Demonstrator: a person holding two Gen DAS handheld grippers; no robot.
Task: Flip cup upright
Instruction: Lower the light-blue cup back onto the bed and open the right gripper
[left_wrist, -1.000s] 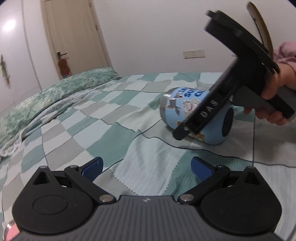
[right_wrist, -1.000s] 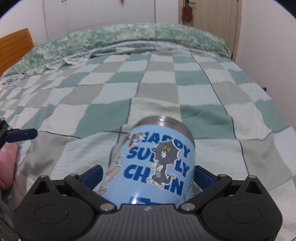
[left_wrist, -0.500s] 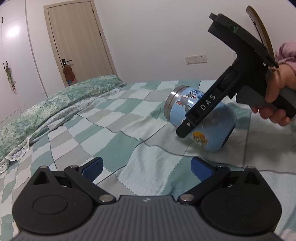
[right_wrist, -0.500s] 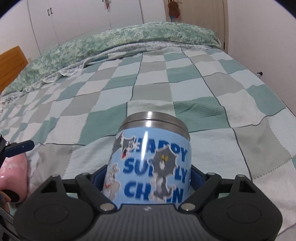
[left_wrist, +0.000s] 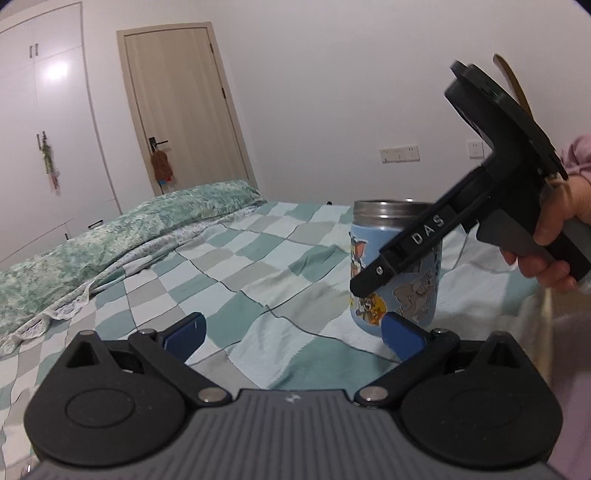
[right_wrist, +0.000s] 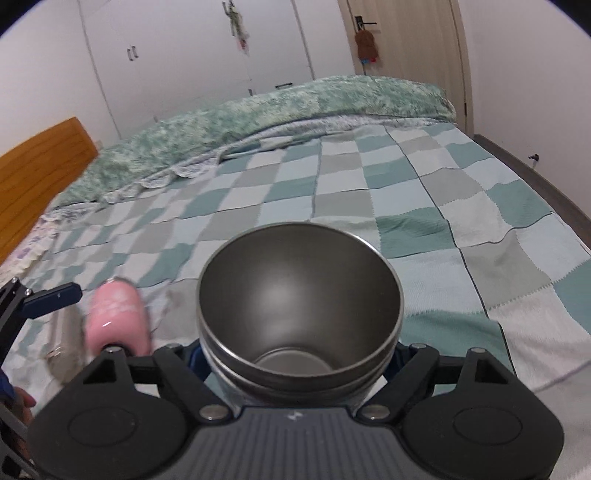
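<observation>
The cup (right_wrist: 299, 314) stands upright on the bed (right_wrist: 424, 192), interior bare steel; right gripper (right_wrist: 299, 363) fingers pinch it. Left gripper (left_wrist: 291, 332) fingers spread.

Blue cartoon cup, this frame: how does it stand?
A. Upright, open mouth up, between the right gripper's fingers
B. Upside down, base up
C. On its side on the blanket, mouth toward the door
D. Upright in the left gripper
A. The blue cup stands vertical with its steel rim on top, the right gripper closed around it; the right wrist view looks straight down into its empty steel interior.
</observation>
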